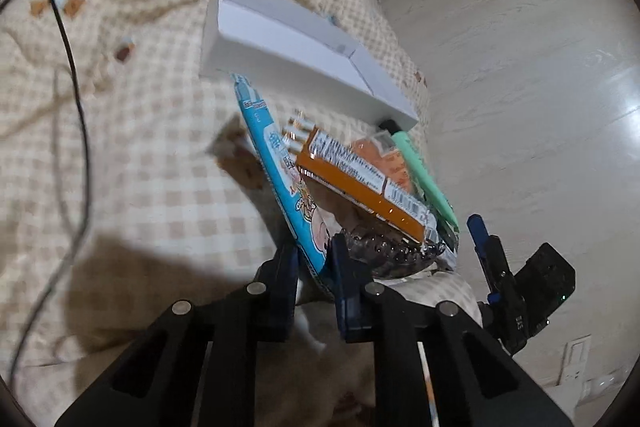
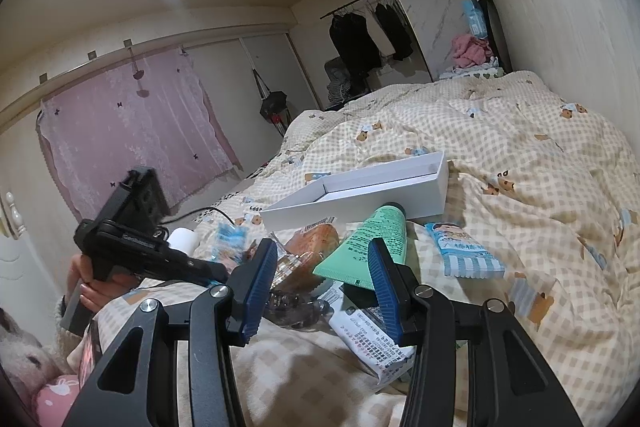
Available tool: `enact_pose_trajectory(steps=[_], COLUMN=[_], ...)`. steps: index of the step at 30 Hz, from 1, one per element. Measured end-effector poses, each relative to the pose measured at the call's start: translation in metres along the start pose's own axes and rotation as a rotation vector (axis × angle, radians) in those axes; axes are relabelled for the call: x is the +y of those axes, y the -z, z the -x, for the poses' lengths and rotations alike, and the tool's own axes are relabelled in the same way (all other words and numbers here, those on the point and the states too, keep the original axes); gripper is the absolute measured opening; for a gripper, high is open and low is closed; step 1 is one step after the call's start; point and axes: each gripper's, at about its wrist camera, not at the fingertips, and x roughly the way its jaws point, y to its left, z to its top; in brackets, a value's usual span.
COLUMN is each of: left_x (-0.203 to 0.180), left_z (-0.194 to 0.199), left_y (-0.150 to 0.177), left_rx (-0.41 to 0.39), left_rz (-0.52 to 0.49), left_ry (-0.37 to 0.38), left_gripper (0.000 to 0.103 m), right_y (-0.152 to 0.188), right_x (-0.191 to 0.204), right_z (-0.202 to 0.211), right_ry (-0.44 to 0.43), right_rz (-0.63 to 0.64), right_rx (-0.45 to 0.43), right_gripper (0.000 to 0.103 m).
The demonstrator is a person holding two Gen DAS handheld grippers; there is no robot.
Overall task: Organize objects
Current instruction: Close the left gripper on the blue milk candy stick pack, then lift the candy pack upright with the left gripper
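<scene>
In the left wrist view my left gripper [image 1: 314, 259] is shut on the end of a blue snack packet [image 1: 276, 167], held above the checked bedspread. Beyond it lie an orange box [image 1: 360, 183], a green tube [image 1: 424, 175], a clear plastic wrapper [image 1: 384, 247] and an open white box [image 1: 296, 55]. In the right wrist view my right gripper [image 2: 324, 259] is open and empty, low over the clear wrapper [image 2: 296, 303] and a white printed packet [image 2: 372, 339]. The green tube [image 2: 368, 247], the white box [image 2: 360, 187] and another blue packet [image 2: 464, 247] lie ahead of it.
A black cable [image 1: 72, 75] runs across the bedspread at left. The bed edge and pale floor [image 1: 520, 67] are to the right. In the right wrist view, the left gripper's body [image 2: 132, 239] is at left, with a pink curtain [image 2: 132, 131] and hanging clothes [image 2: 368, 35] behind.
</scene>
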Motion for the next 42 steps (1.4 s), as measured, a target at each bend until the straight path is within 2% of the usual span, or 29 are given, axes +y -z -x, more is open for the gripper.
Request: enact_pose_trajectory(steps=[2,4,8,12,15,20,23,27,29,34,37,39,42], left_x=[-0.001,-0.004,-0.021,-0.039,-0.048,-0.053,-0.06,-0.061,-0.059,-0.048,-0.04,-0.037,-0.037], left_z=[0.015,0.032,0.054,0.062,0.046,0.003,-0.002,0.011,0.017,0.018,0.019,0.015,0.018], left_y=[-0.003,-0.007,-0.015,-0.01,-0.002,0.01,0.015,0.016,0.014,0.006,0.004,0.001,-0.001], left_rx=[-0.033,-0.071,-0.134,-0.127,-0.074,0.059,0.059,0.065,0.06,0.066,0.058,0.049,-0.014], left_rz=[-0.02,-0.061,-0.198,-0.371,-0.461,-0.513,-0.537,-0.516,-0.51,-0.46,-0.435,-0.427,-0.427], left_ry=[-0.011,-0.057,-0.241,-0.408,-0.477,-0.455,-0.444,-0.32,-0.307,-0.291,-0.306,-0.35,-0.424], left_gripper=[0.015,0.014,0.014,0.014,0.014,0.015,0.018,0.028,0.033,0.038,0.038,0.038,0.038], right_y=[0.0,0.0,0.0,-0.001,-0.001,-0.001,-0.001,-0.001,-0.001,-0.001,-0.001,0.0,-0.001], right_x=[0.0,0.0,0.001,0.0,-0.001,-0.002,-0.005,-0.006,-0.006,-0.007,-0.007,-0.007,-0.007], right_z=[0.0,0.0,0.0,-0.001,-0.002,-0.003,-0.003,-0.003,-0.004,-0.004,-0.004,-0.004,-0.004], right_ry=[-0.001,-0.003,-0.005,-0.005,-0.006,-0.009,-0.013,-0.013,-0.013,-0.013,-0.013,-0.012,-0.012], right_rz=[-0.001,-0.001,-0.001,-0.004,-0.005,-0.006,-0.014,-0.016,-0.016,-0.019,-0.02,-0.02,-0.02], right_rx=[-0.001,0.0,0.001,0.004,0.007,0.008,0.006,0.006,0.007,0.007,0.007,0.007,0.007], right_gripper=[0.049,0.049,0.049,0.049,0.049,0.049,0.049,0.049,0.049,0.049,0.049,0.049,0.049])
